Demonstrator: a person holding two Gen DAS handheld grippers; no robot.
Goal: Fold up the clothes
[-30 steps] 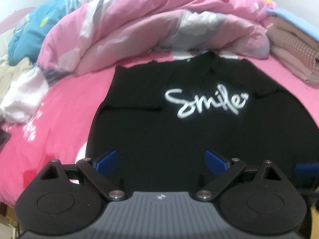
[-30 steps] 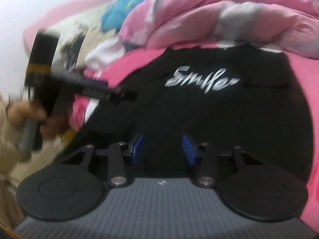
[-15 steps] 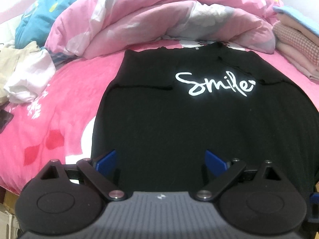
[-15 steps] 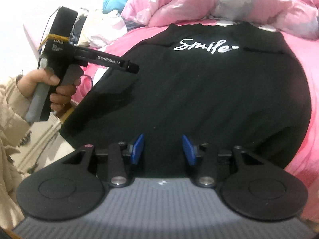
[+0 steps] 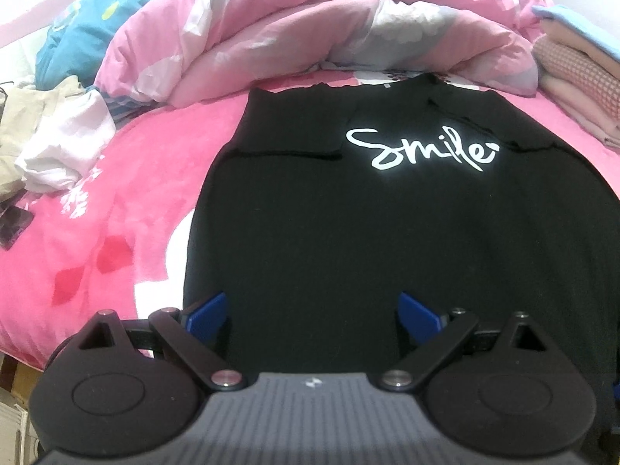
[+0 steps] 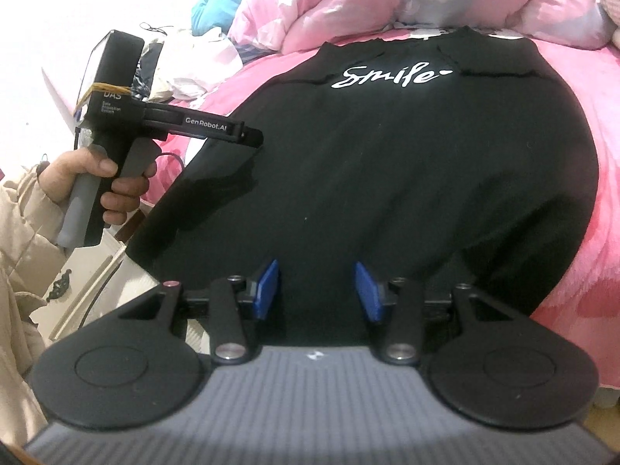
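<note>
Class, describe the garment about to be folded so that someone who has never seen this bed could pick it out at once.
Start at the heaped pink duvet at the back of the bed with the pink sheet. Just in front of it, spread flat, lies the black top. It is the only dark garment there, with "Smile" handwritten in white across its chest, unlike the pale crumpled clothes beside it.

My left hand-held gripper (image 6: 248, 137) is a black pistol-grip unit, its handle grey, lettered "DAS" and "GenRobot.AI" in white, with a yellow band round its top block. My right hand-held gripper (image 6: 316, 290) carries blue pads, black linkages, silver pivot screws. My sleeve (image 6: 19, 232) is beige.
</note>
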